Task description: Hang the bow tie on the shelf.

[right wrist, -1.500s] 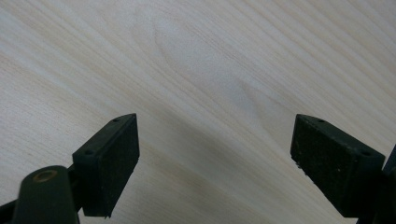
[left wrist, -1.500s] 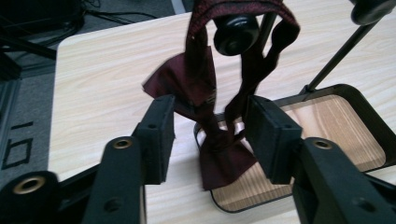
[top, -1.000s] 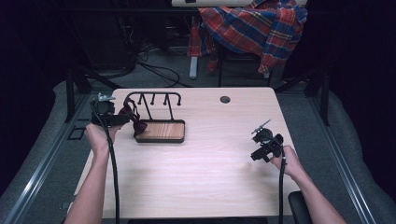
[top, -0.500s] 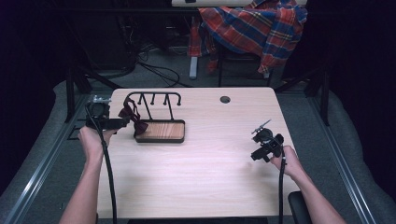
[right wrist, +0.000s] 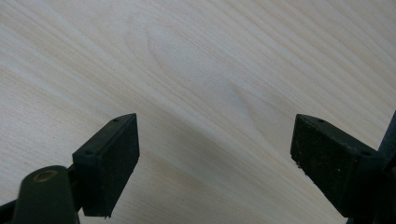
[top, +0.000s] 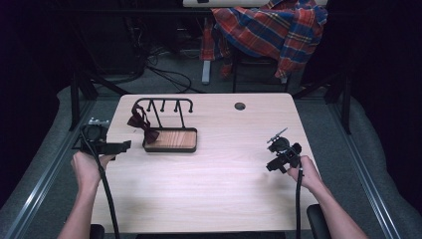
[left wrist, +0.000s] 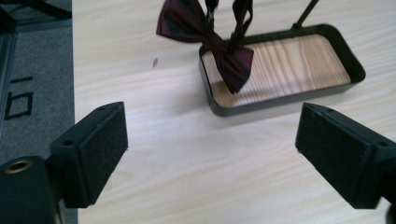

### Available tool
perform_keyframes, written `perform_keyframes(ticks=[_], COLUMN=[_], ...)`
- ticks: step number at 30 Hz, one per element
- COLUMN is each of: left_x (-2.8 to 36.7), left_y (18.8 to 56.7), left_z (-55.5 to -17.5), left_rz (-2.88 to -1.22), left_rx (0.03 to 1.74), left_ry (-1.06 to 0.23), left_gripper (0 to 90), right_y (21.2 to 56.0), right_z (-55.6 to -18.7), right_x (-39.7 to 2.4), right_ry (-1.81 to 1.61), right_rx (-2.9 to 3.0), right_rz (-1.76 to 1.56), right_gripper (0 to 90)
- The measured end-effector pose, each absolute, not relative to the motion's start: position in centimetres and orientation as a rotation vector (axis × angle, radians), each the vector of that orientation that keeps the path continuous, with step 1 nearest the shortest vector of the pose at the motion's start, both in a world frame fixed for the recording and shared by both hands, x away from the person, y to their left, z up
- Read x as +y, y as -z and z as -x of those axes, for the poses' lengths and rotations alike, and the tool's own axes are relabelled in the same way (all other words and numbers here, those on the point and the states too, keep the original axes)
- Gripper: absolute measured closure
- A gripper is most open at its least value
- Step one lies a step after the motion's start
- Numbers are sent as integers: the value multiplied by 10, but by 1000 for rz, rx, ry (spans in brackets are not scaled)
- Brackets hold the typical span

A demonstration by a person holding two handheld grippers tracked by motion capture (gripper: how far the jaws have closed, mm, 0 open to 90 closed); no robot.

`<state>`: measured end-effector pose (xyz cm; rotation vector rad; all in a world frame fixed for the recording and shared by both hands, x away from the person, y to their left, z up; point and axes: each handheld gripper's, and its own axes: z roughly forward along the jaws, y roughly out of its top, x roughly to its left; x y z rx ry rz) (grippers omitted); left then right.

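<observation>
Pale wood table, bow tie hung on the rack.

High view: we judge the hanging done, next only clearing away. Left gripper view: our left gripper, jaws just opening, stands wide and empty; the tie droops over the bare wooden tray. Right gripper view: right gripper wide, empty.

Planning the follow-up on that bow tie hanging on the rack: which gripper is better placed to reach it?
Left. The left gripper sits beside the rack, jaws open and just widened, facing the bow tie. The right gripper rests across the table.
</observation>
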<state>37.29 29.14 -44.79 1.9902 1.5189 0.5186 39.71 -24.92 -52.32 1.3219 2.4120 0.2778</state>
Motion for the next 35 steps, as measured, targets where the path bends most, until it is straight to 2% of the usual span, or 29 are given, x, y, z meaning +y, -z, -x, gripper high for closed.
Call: perform_keyframes(ticks=[8,21,31,35], left_x=[284,282,280,279], left_y=[460,480,492,492], left_z=[-357,-331,-319,-320], left_rz=[-2046,-2111,-2129,-2122], left_rx=[1552,1596,1578,1571], left_ry=[-445,-315,-292,-324], left_gripper=[6,0,0,0], right_y=[523,523,527,525], right_z=[-397,-395,-394,-395], right_x=[-248,-247,-245,-246], right_ry=[-246,-220,-245,-200], right_rx=[2426,2455,2455,2481], right_rz=[-1303,-1271,-1256,-1233], right_gripper=[153,153,153,153])
